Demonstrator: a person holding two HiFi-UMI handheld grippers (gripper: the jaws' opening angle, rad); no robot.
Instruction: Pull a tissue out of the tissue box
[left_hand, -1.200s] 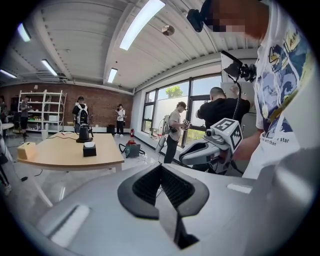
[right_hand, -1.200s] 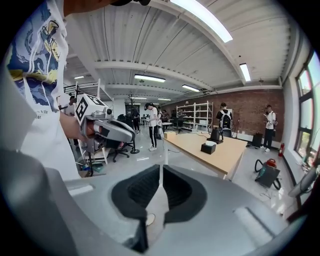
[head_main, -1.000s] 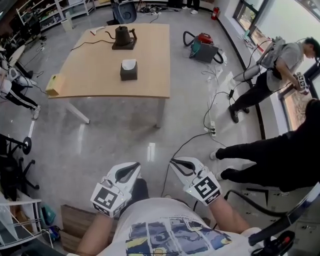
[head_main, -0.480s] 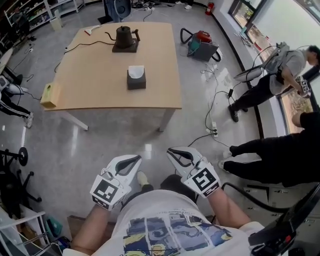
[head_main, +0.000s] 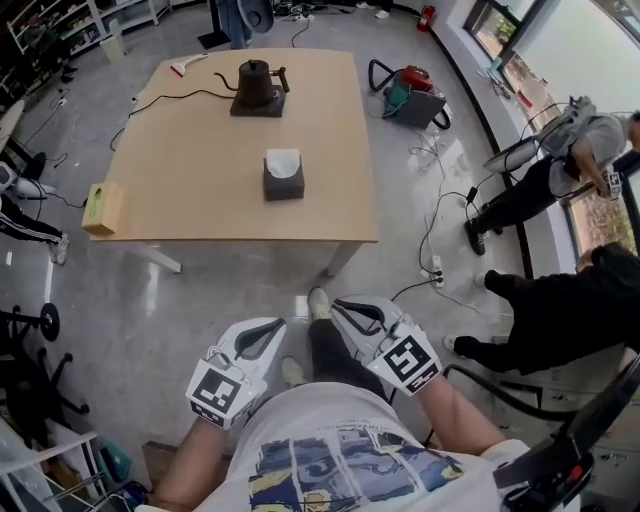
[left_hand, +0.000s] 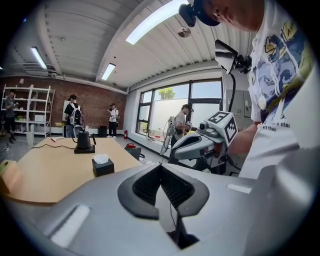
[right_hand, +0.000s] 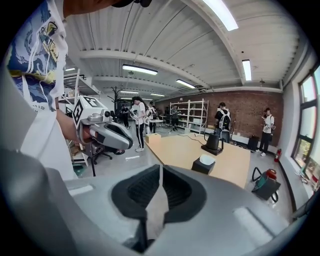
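Observation:
A dark tissue box (head_main: 284, 176) with a white tissue poking out of its top stands near the middle of a wooden table (head_main: 190, 190), well ahead of me. It shows small in the left gripper view (left_hand: 102, 165) and in the right gripper view (right_hand: 204, 164). My left gripper (head_main: 272, 326) and right gripper (head_main: 340, 308) are held side by side close to my body, over the floor, far short of the table. Both are shut with nothing between the jaws (left_hand: 161, 167) (right_hand: 161, 169).
A black kettle (head_main: 257, 88) on its base stands at the table's far side, with a cable running left. A yellow box (head_main: 103, 207) lies at the left edge. A red vacuum (head_main: 410, 95), floor cables, a power strip (head_main: 437, 270) and people are to the right.
The table and tissue box have come nearer in the head view as I walk toward them. Both grippers travel with me and stay shut.

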